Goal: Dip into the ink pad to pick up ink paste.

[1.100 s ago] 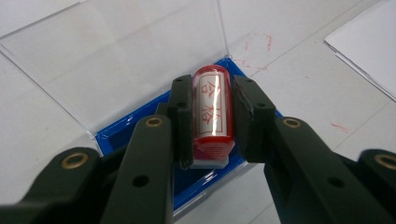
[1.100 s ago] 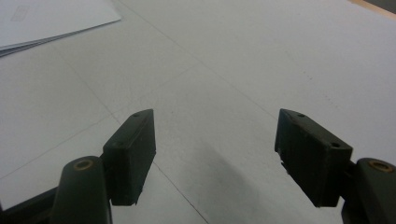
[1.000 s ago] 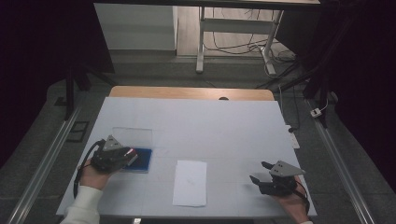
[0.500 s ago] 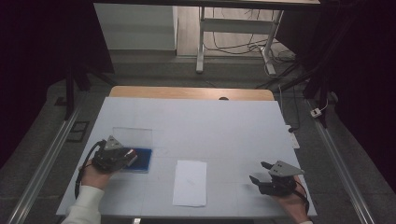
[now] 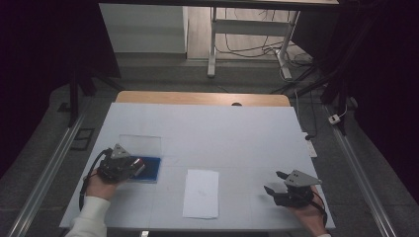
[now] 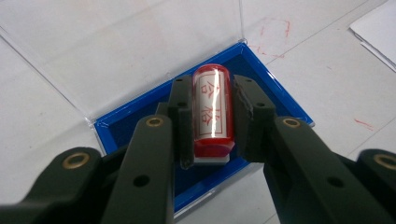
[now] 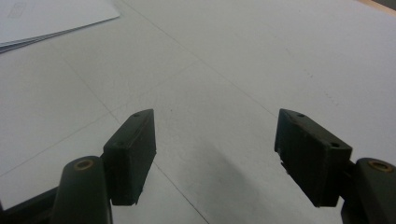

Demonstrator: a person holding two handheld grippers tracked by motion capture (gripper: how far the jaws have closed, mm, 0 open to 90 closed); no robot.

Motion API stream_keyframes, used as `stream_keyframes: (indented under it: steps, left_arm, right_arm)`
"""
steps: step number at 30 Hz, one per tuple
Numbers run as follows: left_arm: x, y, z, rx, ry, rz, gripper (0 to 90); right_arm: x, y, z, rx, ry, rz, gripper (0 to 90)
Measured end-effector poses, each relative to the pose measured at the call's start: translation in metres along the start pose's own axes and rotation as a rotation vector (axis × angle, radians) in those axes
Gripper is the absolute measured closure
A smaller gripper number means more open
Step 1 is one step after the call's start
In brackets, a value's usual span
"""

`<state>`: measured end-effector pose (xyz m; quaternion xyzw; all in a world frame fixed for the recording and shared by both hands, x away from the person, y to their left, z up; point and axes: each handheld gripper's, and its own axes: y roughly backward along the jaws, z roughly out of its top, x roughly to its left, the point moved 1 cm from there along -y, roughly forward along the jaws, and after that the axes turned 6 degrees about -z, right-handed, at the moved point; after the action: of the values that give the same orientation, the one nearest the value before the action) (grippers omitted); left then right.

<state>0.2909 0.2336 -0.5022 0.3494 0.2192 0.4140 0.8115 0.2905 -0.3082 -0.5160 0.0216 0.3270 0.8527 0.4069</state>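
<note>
While your left gripper (image 6: 212,123) jaws clamp the red stamp (image 6: 212,109) over the blue ink pad (image 6: 140,123) at near left, carry it right to the paper (image 5: 201,193); right gripper (image 7: 215,154) jaws stand apart.

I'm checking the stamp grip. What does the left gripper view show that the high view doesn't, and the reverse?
Left gripper view: the red printed label on the stamp and the left claw shut on it, over the blue ink pad; red smudges on the table.
High view: the right claw, open, and the whole sheet of paper.
Both: stamp, ink pad, clear lid.
</note>
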Motion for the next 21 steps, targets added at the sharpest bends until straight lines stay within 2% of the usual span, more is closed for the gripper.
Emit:
stream_keyframes:
  steps: [13,17,21]
  left_arm:
    - [0.001,-0.0001,0.0024,0.029,0.005,-0.002,70.6]
    - [-0.0002,-0.0012,0.0044,0.055,-0.002,0.005,70.7]
    - [0.0026,-0.0029,0.0045,0.067,0.01,-0.009,70.7]
  right_arm:
    - [0.0003,-0.0006,-0.0002,0.002,-0.003,0.005,29.5]
    - [0.0002,-0.0009,-0.0002,0.002,0.001,0.008,29.5]
    - [0.0007,-0.0012,-0.0001,0.004,0.004,0.009,29.5]
